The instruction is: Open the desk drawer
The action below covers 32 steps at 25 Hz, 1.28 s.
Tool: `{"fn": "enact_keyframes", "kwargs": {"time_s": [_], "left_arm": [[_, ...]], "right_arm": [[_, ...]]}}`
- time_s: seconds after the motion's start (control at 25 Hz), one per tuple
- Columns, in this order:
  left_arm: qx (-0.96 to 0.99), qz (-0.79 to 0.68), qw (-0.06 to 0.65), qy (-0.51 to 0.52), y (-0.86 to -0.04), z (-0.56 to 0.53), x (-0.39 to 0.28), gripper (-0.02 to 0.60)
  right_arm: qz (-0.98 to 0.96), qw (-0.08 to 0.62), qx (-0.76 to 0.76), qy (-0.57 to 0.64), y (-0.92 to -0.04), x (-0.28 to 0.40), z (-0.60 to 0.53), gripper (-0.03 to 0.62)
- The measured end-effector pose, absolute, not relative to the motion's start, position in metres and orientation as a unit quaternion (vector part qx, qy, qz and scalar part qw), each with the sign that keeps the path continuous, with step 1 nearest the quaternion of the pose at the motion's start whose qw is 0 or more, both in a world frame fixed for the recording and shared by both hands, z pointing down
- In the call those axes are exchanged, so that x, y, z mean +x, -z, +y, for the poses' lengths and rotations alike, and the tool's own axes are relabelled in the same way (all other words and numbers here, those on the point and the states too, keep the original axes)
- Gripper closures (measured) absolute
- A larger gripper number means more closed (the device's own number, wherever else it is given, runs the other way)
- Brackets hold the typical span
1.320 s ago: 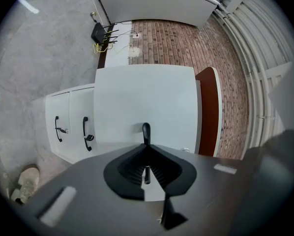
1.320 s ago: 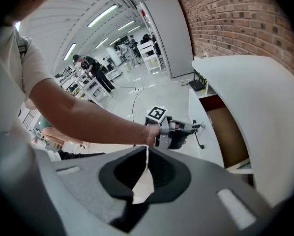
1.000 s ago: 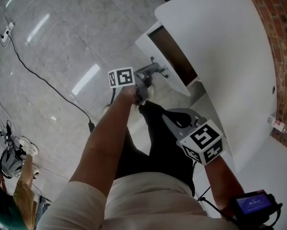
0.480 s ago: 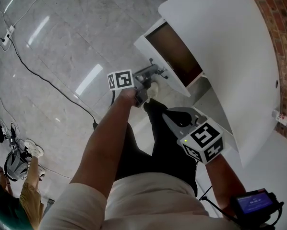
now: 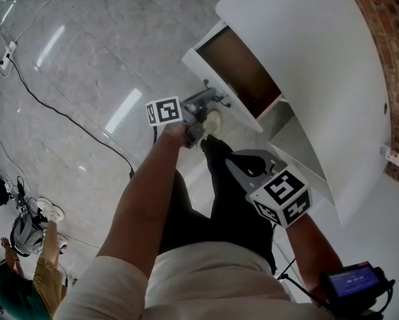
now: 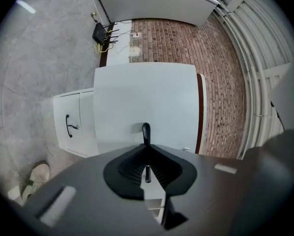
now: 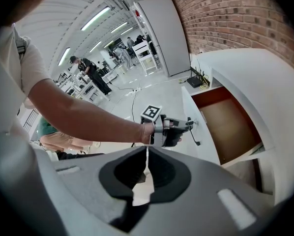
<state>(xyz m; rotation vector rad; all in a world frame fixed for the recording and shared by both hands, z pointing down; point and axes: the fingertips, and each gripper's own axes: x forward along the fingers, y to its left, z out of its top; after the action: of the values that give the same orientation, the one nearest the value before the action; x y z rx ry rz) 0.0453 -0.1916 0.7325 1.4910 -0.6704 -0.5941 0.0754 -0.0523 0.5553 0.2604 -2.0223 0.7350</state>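
Observation:
The white desk (image 5: 306,52) stands at the upper right, its drawer (image 5: 239,69) pulled out with the brown inside showing. My left gripper (image 5: 214,101) holds the black drawer handle (image 6: 146,131) on the white drawer front (image 6: 147,97). Its jaws are opening slightly, with the handle still pinched between them. The right gripper view shows the same grip at the left gripper (image 7: 186,124) beside the open drawer (image 7: 225,124). My right gripper (image 5: 245,167) hangs over my legs, away from the desk, pointing steeply down. Its jaws (image 7: 147,154) are shut with nothing between them.
A lower white cabinet (image 6: 73,127) with its own black handle stands under the desk. A black cable (image 5: 59,109) runs over the glossy stone floor. A shoe (image 5: 211,122) is below the drawer. Other people (image 5: 33,245) stand at the lower left. A brick wall (image 5: 386,45) backs the desk.
The drawer has slid further out of the desk, and more of its brown inside shows. My left gripper stayed on the handle. The right gripper kept its place.

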Motion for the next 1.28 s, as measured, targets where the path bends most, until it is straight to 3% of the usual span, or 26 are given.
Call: {"fn": "enact_keyframes", "kwargs": {"time_s": [0.28, 0.44, 1.28], "left_arm": [[0.666, -0.313, 0.635, 0.235, -0.736, -0.194, 0.045, 0.539], [0.668, -0.322, 0.635, 0.217, -0.739, -0.191, 0.047, 0.483], [0.665, -0.306, 0.635, 0.247, -0.727, -0.196, 0.047, 0.493]], "right_arm": [[-0.823, 0.466, 0.109, -0.305, -0.557, 0.075, -0.051, 0.582], [-0.825, 0.463, 0.111, -0.306, -0.555, 0.076, -0.052, 0.582], [-0.825, 0.457, 0.118, -0.312, -0.553, 0.078, -0.054, 0.582]]}}
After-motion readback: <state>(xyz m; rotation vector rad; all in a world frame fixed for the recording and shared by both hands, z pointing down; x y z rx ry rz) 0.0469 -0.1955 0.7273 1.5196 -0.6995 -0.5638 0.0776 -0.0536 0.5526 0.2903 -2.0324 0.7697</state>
